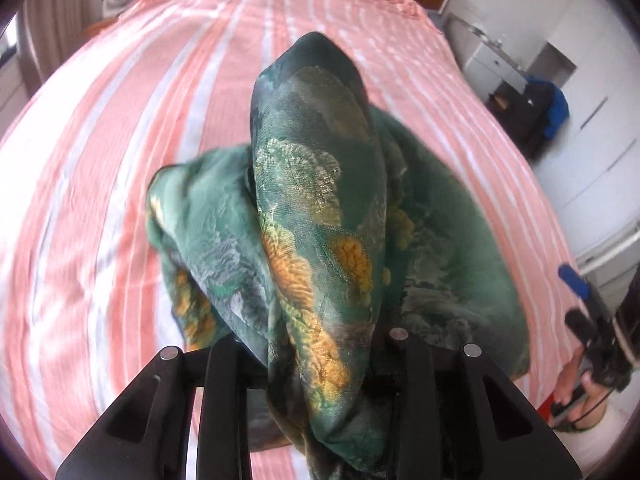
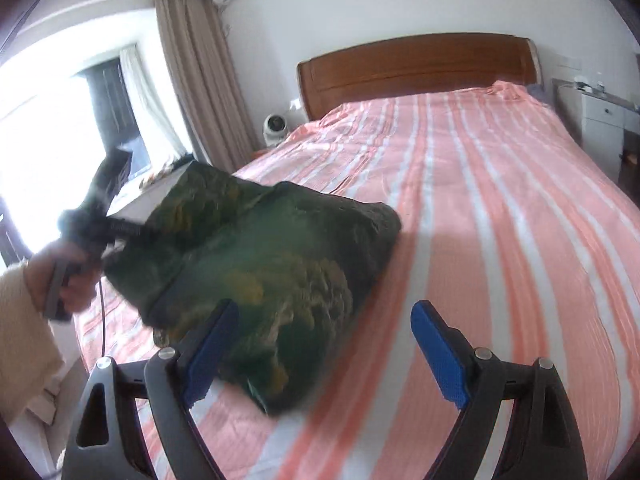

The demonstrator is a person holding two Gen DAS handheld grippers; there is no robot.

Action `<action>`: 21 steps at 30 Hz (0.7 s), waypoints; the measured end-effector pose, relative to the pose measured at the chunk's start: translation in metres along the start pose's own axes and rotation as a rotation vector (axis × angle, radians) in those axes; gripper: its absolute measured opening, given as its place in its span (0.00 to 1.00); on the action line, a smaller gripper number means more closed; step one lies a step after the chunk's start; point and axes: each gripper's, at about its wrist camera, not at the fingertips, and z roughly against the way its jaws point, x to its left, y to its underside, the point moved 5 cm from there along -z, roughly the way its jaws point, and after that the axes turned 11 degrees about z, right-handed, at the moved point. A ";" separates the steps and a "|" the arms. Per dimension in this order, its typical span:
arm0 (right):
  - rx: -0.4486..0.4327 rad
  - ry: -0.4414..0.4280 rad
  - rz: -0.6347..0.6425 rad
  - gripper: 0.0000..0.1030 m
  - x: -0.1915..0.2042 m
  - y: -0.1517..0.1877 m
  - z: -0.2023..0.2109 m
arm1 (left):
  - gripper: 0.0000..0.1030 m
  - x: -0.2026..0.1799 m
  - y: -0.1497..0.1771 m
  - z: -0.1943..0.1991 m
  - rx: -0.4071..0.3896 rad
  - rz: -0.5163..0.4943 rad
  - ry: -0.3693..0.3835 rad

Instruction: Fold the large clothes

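Fabric, thin and sheer, dark green with woven yellow-gold patterning: the garment (image 1: 320,208) is bunched in a soft mound on the pink-and-white striped bed (image 1: 100,168). The left gripper (image 1: 320,380) is clamped on a fold of it. Only the right wrist view shows the right gripper (image 2: 324,336) spread, its ribbed blue pads (image 2: 440,360) bare, plus the wooden headboard (image 2: 416,64).

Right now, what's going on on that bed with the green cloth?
A person is folding a green patterned garment on the pink striped bed. The left gripper is shut on a bunched fold of it, lifted off the cover. The right gripper is open beside the cloth, holding nothing. The rest of the garment lies heaped on the bed.
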 end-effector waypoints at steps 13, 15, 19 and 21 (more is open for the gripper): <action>0.343 -0.023 0.021 1.00 0.036 0.037 -0.142 | 0.57 0.070 0.011 -0.049 -0.011 0.179 0.159; 0.287 -0.010 0.001 0.99 0.035 0.028 -0.122 | 0.76 0.062 0.006 -0.037 -0.051 0.163 0.141; 0.145 0.083 -0.008 1.00 0.034 0.011 -0.067 | 0.96 0.054 -0.002 -0.014 -0.129 0.143 0.078; 0.110 0.107 -0.021 1.00 0.035 0.011 -0.045 | 0.96 0.057 -0.003 -0.003 -0.142 0.160 0.087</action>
